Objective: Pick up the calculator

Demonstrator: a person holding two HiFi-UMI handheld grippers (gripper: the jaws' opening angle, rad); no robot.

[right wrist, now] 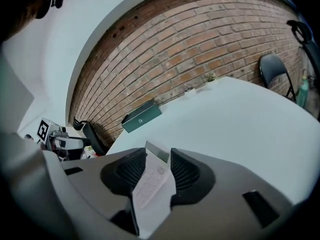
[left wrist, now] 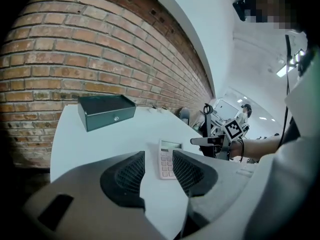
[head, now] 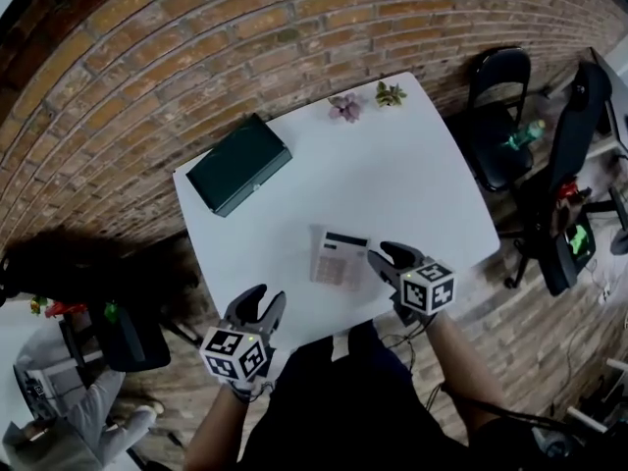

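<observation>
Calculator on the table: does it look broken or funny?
Nothing stands out. The calculator lies flat on the white table with no damage showing, and the dark green box sits shut.

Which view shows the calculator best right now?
Head view: the calculator lies nearly whole on the table, seen from above. Left gripper view shows it small, beyond the open left tool. Right gripper view shows it close but partly hidden by the right tool.

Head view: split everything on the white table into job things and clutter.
Job: pale pink flat calculator; right gripper, open, beside it.
Lying about: dark green rectangular box; small pink plant; small green plant.
</observation>
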